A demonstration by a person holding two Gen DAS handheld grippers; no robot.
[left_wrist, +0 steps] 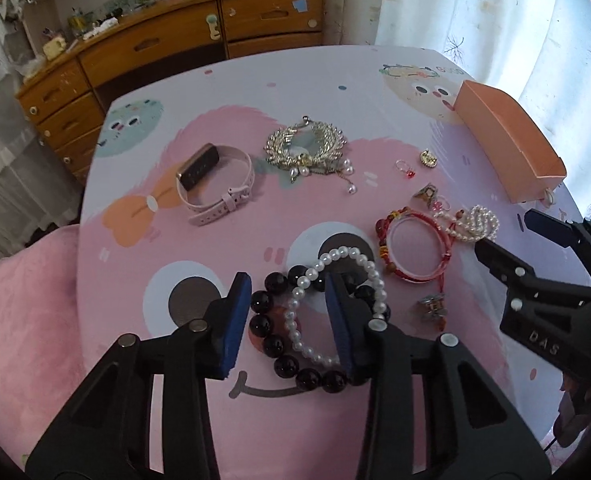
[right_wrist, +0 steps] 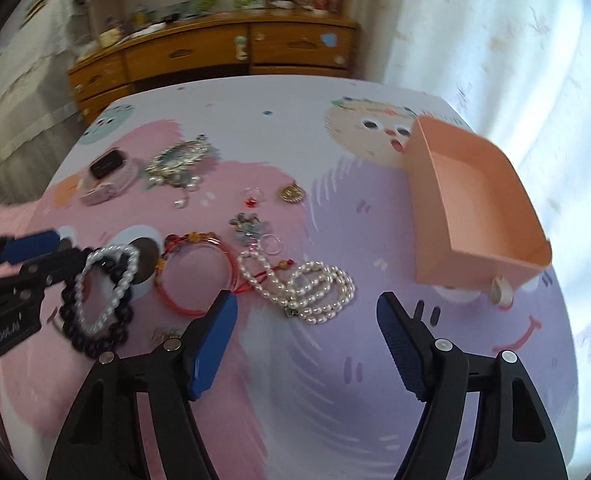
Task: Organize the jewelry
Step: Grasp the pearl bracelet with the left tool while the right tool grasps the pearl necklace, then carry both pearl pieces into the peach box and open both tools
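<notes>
Looking left to right: pink watch lies far left on the worktop. My left gripper sits apart, straddling the black bead bracelet and pearl bracelet, not clamped. Red cord bracelet next, then pearl strand. My right gripper is wide apart, empty. Orange box stands far right.

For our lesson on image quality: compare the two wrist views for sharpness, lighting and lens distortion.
Left wrist view: sharp, the black bead bracelet and watch crisp; the curtain is blown out by backlight. Right wrist view: motion-blurred, the dresser and gold brooch smeared, the orange box soft. Both: fisheye bending the table edges, dark corners.
</notes>
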